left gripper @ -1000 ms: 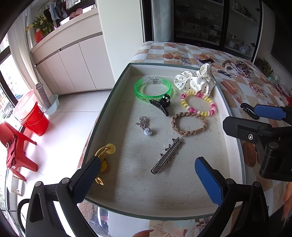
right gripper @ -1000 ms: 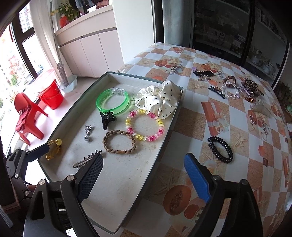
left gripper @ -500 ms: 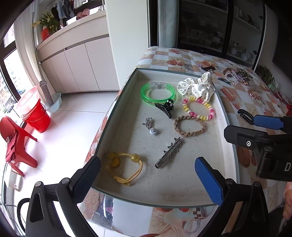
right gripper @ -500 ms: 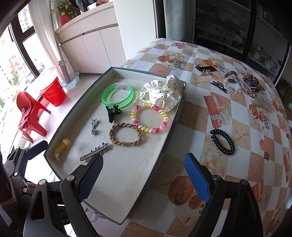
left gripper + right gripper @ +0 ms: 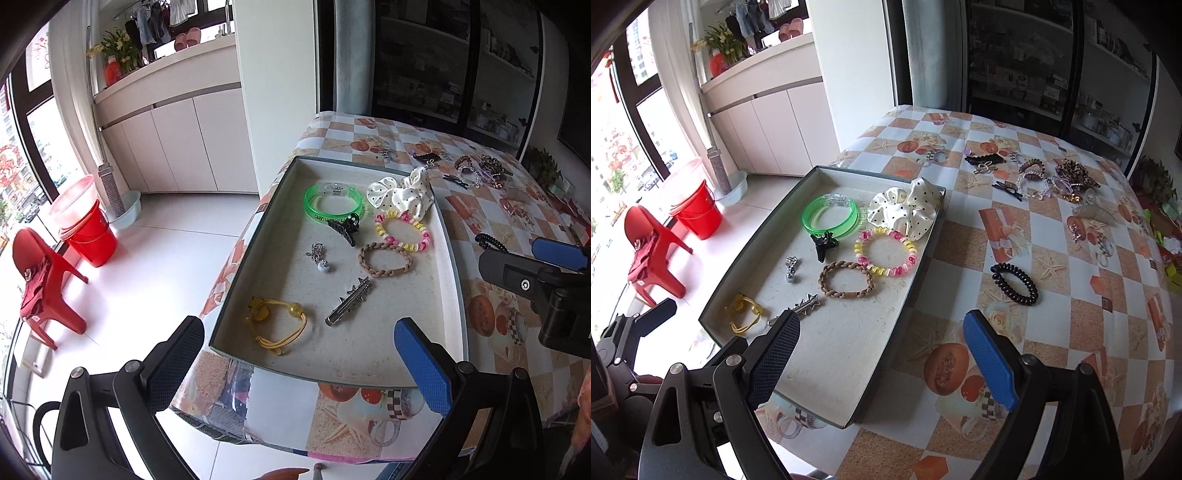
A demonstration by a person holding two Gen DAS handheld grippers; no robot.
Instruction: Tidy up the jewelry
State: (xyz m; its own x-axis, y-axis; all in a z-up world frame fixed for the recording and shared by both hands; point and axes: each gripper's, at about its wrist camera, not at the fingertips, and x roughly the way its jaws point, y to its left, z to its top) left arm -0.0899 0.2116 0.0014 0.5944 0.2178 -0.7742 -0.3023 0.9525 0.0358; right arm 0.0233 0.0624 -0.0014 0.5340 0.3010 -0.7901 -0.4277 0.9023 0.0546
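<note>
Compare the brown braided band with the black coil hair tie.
The brown band is a woven braid lying inside the tray; the black tie is a spiral coil on the tablecloth, outside the tray. The band is tan, the tie glossy black. Both are closed loops lying flat.

The left gripper [image 5: 299, 363] points steeply downward, its jaws spread wide with nothing between the pads. The right gripper [image 5: 882, 363] tilts down alike, jaws equally wide and empty. Possibly a fingertip [image 5: 286, 472] shows below the left jaws.
</note>
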